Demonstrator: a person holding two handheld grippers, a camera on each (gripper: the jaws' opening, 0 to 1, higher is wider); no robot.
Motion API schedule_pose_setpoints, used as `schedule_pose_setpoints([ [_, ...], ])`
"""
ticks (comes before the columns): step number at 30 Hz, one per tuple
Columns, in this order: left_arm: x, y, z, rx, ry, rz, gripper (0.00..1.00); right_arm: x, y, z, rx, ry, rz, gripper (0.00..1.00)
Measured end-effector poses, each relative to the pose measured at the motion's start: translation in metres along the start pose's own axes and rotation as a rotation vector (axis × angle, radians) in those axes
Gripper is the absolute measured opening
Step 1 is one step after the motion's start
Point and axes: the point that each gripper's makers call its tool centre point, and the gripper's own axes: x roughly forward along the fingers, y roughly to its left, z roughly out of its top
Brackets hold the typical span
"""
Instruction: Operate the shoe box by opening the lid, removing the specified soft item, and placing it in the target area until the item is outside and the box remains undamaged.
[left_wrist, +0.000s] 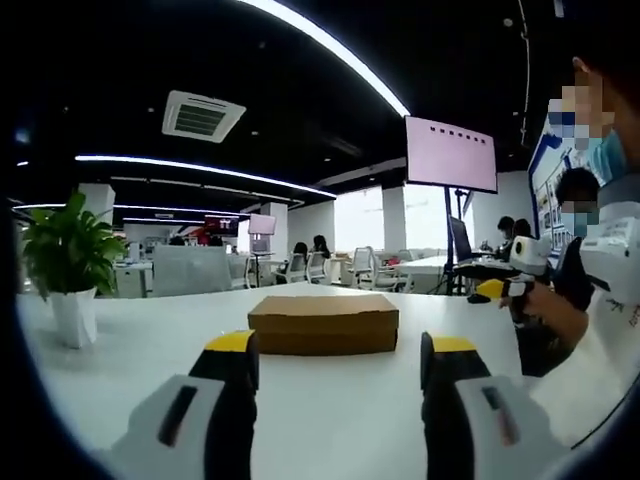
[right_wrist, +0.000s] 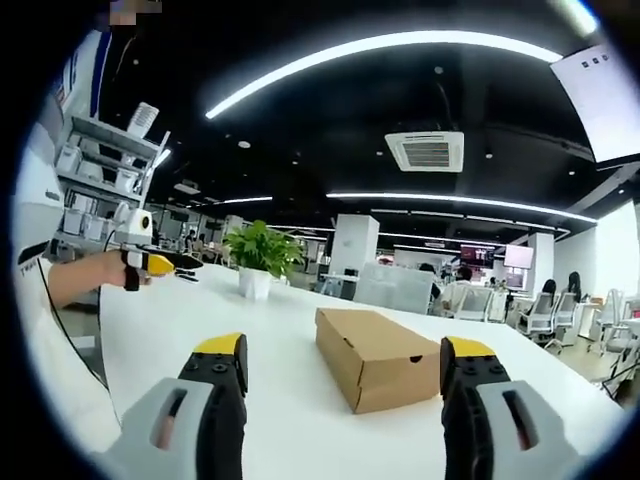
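Both grippers (left_wrist: 340, 360) (right_wrist: 345, 365) wide apart, empty.

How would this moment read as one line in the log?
shoe box: lid closed, on table | left gripper: open | right gripper: open | potted plant

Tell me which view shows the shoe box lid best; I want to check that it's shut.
The right gripper view: the shoe box sits at an angle, showing its flat, closed top, a long side and an end with a small hole. The left gripper view shows the box side-on, its top only a thin sliver.
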Motion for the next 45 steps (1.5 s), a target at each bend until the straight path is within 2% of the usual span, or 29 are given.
schedule_pose_setpoints([
  [6, 0.011, 0.006, 0.001, -0.011, 0.009, -0.029, 0.63, 0.004, -0.008, 0.008, -0.021, 0.004, -0.009, 0.80],
  [9, 0.013, 0.011, 0.003, 0.000, 0.007, -0.014, 0.62, 0.007, -0.008, 0.010, -0.028, 0.005, -0.010, 0.78],
  [13, 0.015, 0.021, 0.006, -0.043, -0.032, 0.019, 0.63, 0.012, -0.009, 0.000, -0.071, 0.051, -0.027, 0.78],
  [17, 0.019, 0.027, 0.008, -0.064, -0.050, 0.005, 0.66, 0.016, -0.010, -0.007, -0.059, 0.059, -0.040, 0.79],
  [24, 0.029, 0.027, 0.003, -0.039, -0.014, -0.021, 0.69, 0.017, -0.010, -0.008, -0.013, 0.052, -0.038, 0.79],
  [27, 0.033, 0.023, 0.004, -0.037, -0.016, -0.056, 0.61, 0.018, -0.014, -0.006, -0.029, 0.049, -0.046, 0.79],
  [30, 0.039, 0.022, 0.004, -0.036, -0.008, -0.059, 0.66, 0.019, -0.018, -0.005, -0.094, 0.049, -0.058, 0.80],
  [31, 0.040, 0.022, 0.003, -0.024, -0.009, -0.052, 0.66, 0.019, -0.018, -0.005, -0.116, 0.048, -0.061, 0.80],
  [33, 0.041, 0.029, 0.011, 0.070, -0.056, -0.012, 0.63, 0.019, -0.016, -0.003, -0.125, 0.035, -0.067, 0.80],
  [34, 0.041, 0.028, 0.011, 0.071, -0.055, -0.010, 0.63, 0.019, -0.016, -0.003, -0.122, 0.033, -0.066, 0.80],
  [37, 0.045, 0.028, 0.012, 0.027, -0.056, -0.034, 0.68, 0.019, -0.010, -0.005, -0.095, 0.035, -0.040, 0.79],
  [40, 0.046, 0.031, 0.007, 0.012, -0.024, -0.030, 0.68, 0.014, -0.009, -0.013, -0.105, 0.065, -0.040, 0.78],
  [43, 0.047, 0.033, 0.007, 0.017, -0.024, -0.034, 0.66, 0.011, -0.010, -0.015, -0.117, 0.071, -0.035, 0.74],
  [45, 0.049, 0.033, 0.009, -0.011, -0.026, -0.039, 0.63, 0.010, -0.013, -0.011, -0.072, 0.052, -0.040, 0.70],
])
